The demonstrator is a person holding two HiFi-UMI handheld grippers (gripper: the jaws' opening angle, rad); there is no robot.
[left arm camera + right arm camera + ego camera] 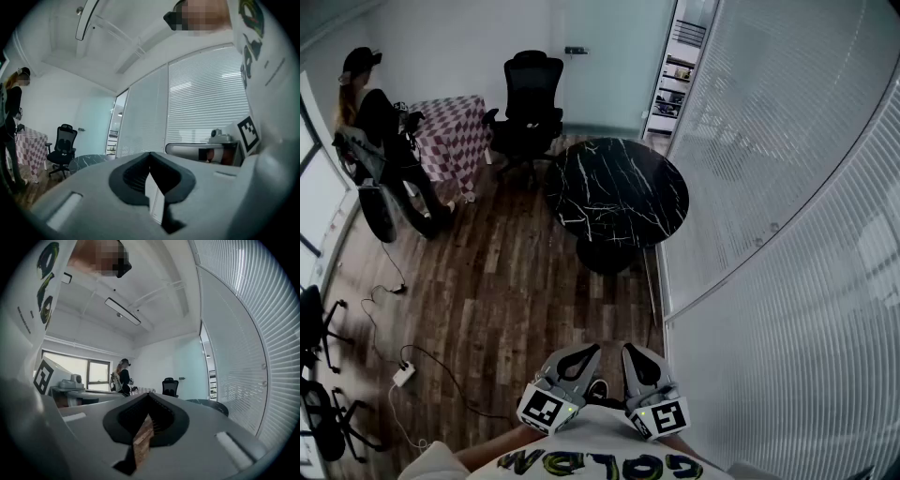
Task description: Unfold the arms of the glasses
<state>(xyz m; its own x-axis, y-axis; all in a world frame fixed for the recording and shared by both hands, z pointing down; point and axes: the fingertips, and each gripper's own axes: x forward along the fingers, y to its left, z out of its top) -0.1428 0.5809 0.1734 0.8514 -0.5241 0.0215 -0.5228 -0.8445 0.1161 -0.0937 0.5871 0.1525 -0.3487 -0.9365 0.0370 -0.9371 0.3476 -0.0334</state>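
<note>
The dark ribbed fingers [131, 177] of the left gripper [150, 154] are closed tip to tip with nothing between them. A thin slit lower down shows only the pale wall behind. The right gripper [149, 395] has its own dark pads [165, 417] together at the tips as well and holds nothing, and brown floor shows through the slit below.

In the head view the 2 tools sit side by side and near each other, pointing level into the room. They are close in front of the person's white printed shirt [600, 461]. Each carries a square-marker cube [546, 410] at the end nearest the body.

The glasses show in none of the 3 views.

Below and ahead lies a dark wooden plank floor [506, 281]. A round black table with white marble veins [617, 192] stands on it, just beside the curved white ribbed wall [787, 234] on the right. Beyond the table is a black mesh office chair [528, 103]. Left of the chair stands a table under a red-and-white checked cloth [450, 136]. A person in dark clothes and a cap [375, 122] stands beside that cloth. A white power strip [403, 375] with dark cables lies on the floor at the left, well apart from the round table.
</note>
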